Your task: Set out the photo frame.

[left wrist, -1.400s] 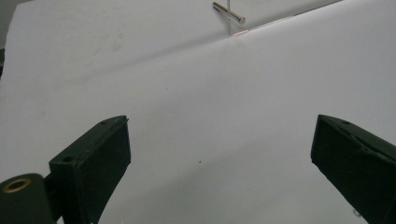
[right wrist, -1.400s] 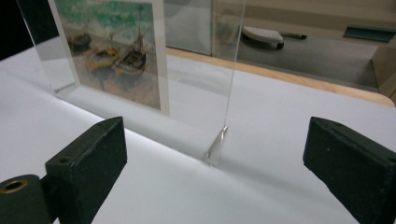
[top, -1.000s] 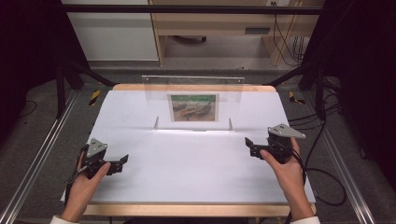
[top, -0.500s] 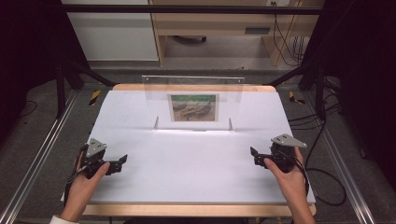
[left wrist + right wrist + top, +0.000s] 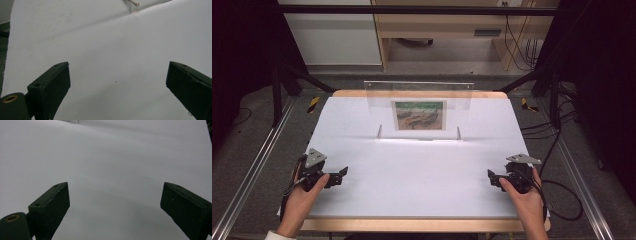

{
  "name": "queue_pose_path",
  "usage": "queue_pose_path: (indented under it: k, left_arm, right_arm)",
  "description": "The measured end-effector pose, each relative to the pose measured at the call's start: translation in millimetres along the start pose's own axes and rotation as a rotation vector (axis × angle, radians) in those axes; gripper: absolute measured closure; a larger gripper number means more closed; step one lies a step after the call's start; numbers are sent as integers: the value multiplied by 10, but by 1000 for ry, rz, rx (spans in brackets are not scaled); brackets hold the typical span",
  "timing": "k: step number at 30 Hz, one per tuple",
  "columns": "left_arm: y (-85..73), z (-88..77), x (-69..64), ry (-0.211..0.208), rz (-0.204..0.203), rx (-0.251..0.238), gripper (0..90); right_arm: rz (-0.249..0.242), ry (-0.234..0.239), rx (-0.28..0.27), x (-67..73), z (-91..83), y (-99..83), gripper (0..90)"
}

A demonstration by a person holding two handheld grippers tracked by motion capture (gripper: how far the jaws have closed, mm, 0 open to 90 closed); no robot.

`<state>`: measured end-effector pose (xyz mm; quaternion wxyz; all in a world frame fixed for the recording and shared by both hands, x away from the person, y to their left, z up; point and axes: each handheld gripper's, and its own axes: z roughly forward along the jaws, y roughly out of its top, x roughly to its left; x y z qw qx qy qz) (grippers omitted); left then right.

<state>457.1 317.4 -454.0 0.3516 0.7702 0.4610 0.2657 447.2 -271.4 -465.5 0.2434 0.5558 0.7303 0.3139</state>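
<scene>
High view: left gripper (image 5: 343, 173) near the white table's (image 5: 422, 170) front left corner, right gripper (image 5: 490, 178) near the front right; both jaws spread wide, empty. Clear picture stand (image 5: 419, 111) at rear edge.

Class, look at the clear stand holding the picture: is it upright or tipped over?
Upright. The stand rises on two feet from the table, its picture facing forward.

Lab; framed rig (image 5: 257, 165), trailing cables (image 5: 517, 37)

right gripper (image 5: 492, 178) drawn back toward the near table edge, lower and farther right than a second ago, right hand (image 5: 523, 192) pulled back with it, jaws wide apart as before
</scene>
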Motion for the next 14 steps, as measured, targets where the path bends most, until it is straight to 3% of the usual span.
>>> queue_pose_path:
  k: [3, 8, 14]
  left_arm:
    - [12, -37, 8, 6, -19, -20, 55]
    - [-19, -44, 7, 12, -32, -12, 55]
    - [-22, -27, -26, 6, -24, -10, 55]
  right_arm:
    - [1, 4, 21, 23, -5, -36, 89]
    - [13, 12, 31, 25, -46, -110, 84]
    - [28, 20, -10, 8, -95, -111, 82]
